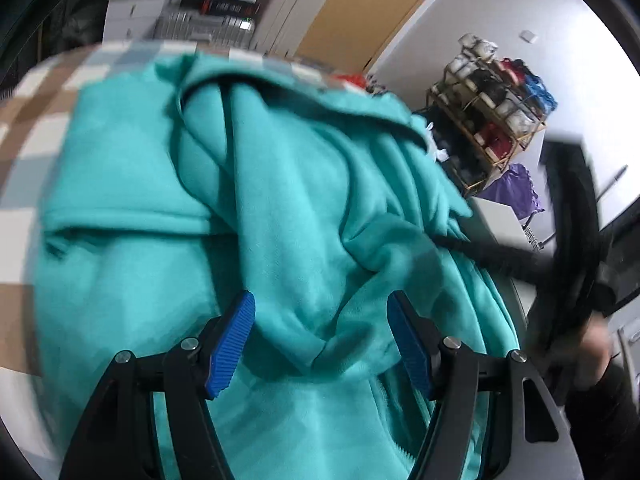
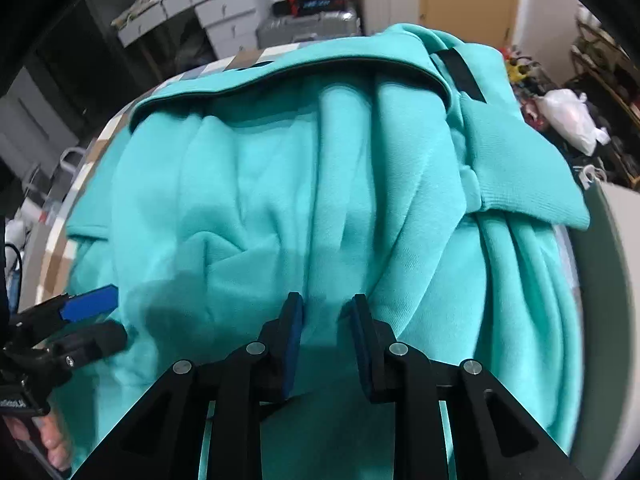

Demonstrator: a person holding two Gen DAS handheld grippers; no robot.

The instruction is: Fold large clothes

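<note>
A large teal sweatshirt (image 1: 280, 180) lies crumpled over a checkered table (image 1: 36, 92). In the right wrist view the sweatshirt (image 2: 260, 180) shows a ribbed cuff (image 2: 520, 176) and a black tab (image 2: 460, 72) at the far right. My right gripper (image 2: 326, 300) has its jaws narrowed on a ridge of the teal fabric near the front edge. It appears as a blurred black shape (image 1: 568, 248) in the left wrist view. My left gripper (image 1: 320, 300) hovers open over a raised fold, its pads wide apart. It also shows at the left edge (image 2: 118, 314), held by a hand (image 2: 52, 440).
The checkered table (image 2: 248, 58) edge curves around the garment. Beyond it stand grey drawers (image 2: 224, 8) and a silver case (image 2: 308, 28). A wire rack of shoes (image 1: 492, 100), a purple cloth (image 1: 516, 192) and a white plastic bag (image 2: 568, 120) crowd the right.
</note>
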